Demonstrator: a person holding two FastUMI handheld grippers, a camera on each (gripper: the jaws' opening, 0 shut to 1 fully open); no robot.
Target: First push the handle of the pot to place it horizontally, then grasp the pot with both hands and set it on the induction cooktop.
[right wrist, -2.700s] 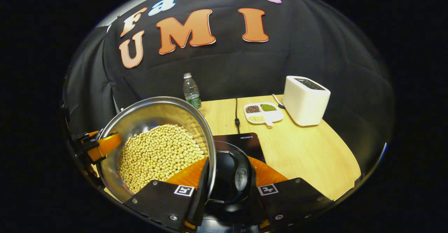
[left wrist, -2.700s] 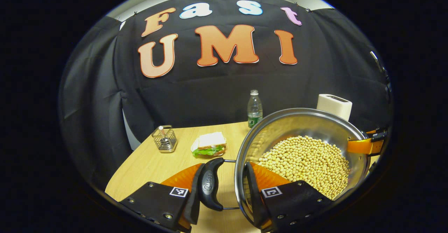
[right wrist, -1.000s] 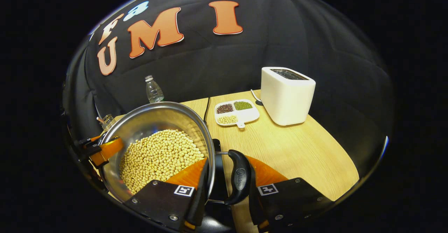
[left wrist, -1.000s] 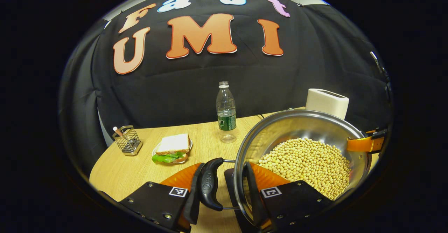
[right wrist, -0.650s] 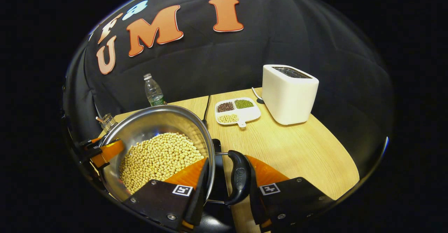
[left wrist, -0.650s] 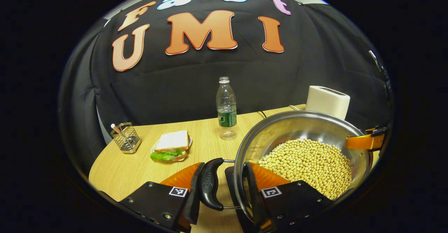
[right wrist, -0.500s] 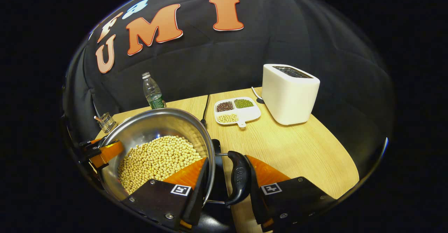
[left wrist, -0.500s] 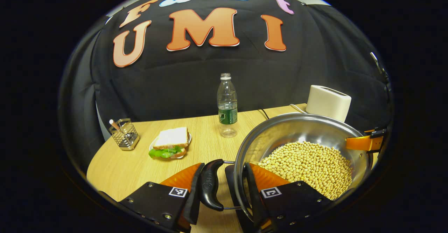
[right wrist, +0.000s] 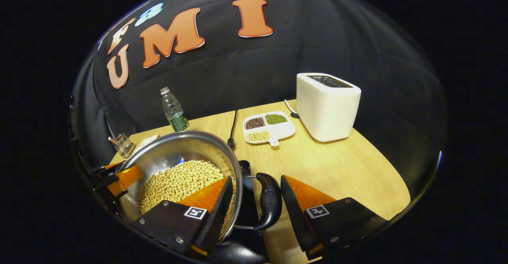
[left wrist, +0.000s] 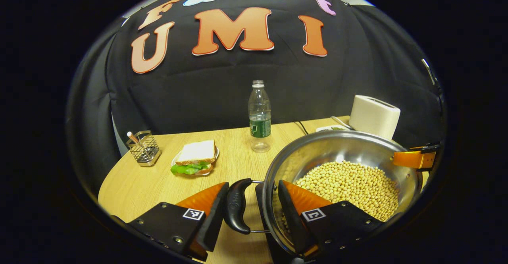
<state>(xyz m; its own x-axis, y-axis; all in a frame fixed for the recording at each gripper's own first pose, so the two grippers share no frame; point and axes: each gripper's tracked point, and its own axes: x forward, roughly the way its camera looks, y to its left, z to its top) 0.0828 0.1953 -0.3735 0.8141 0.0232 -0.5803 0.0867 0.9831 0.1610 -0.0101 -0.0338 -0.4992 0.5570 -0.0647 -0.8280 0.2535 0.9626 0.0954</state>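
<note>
A steel pot (left wrist: pixel 337 149) full of soybeans (left wrist: pixel 349 184) rests on the black induction cooktop (left wrist: pixel 260 204). In the left gripper view my left gripper (left wrist: pixel 253 184) is open. One finger stands outside the pot's black side handle (left wrist: pixel 236 210), the other inside the rim, and gaps show at both. In the right gripper view my right gripper (right wrist: pixel 256 178) is open too, straddling the pot's (right wrist: pixel 178 149) other handle (right wrist: pixel 270 202) and rim without pressing on them. The cooktop (right wrist: pixel 246 168) shows beneath that handle. Each view shows the other gripper's orange finger at the pot's far rim.
Behind the pot on the wooden table (right wrist: pixel 337 168) stand a water bottle (left wrist: pixel 260 117), a sandwich on a plate (left wrist: pixel 194 158) and a wire basket (left wrist: pixel 143 149). A white toaster (right wrist: pixel 327 105), a divided dish of beans (right wrist: pixel 268 127) and a black cable (right wrist: pixel 232 129) lie to the right.
The pot came down from tilted in the air to level on the cooktop. Both grippers, shut on the handles and rim before, have opened.
</note>
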